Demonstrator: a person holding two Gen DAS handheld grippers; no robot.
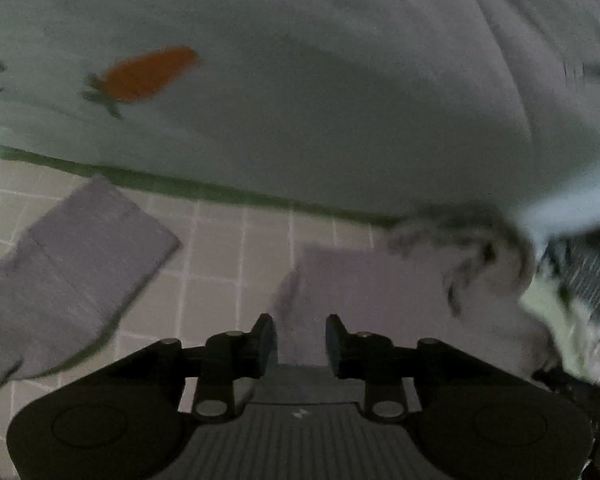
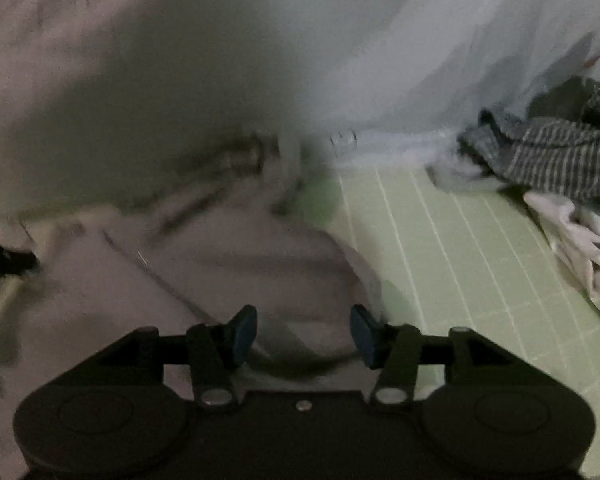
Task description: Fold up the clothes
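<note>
My left gripper (image 1: 301, 338) and right gripper (image 2: 304, 334) are hovering with jaws apart, gripping nothing. Pale garment (image 2: 204, 264) is lying just ahead, seemingly partly folded; striped heap (image 2: 560, 152) far right is waiting unfolded.

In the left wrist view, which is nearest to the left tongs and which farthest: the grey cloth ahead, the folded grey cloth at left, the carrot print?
From the left tongs:
1. Grey cloth, just ahead of the fingertips.
2. Folded grey cloth, on the grid mat, left.
3. Carrot print, on the pale sheet, far upper left.
</note>
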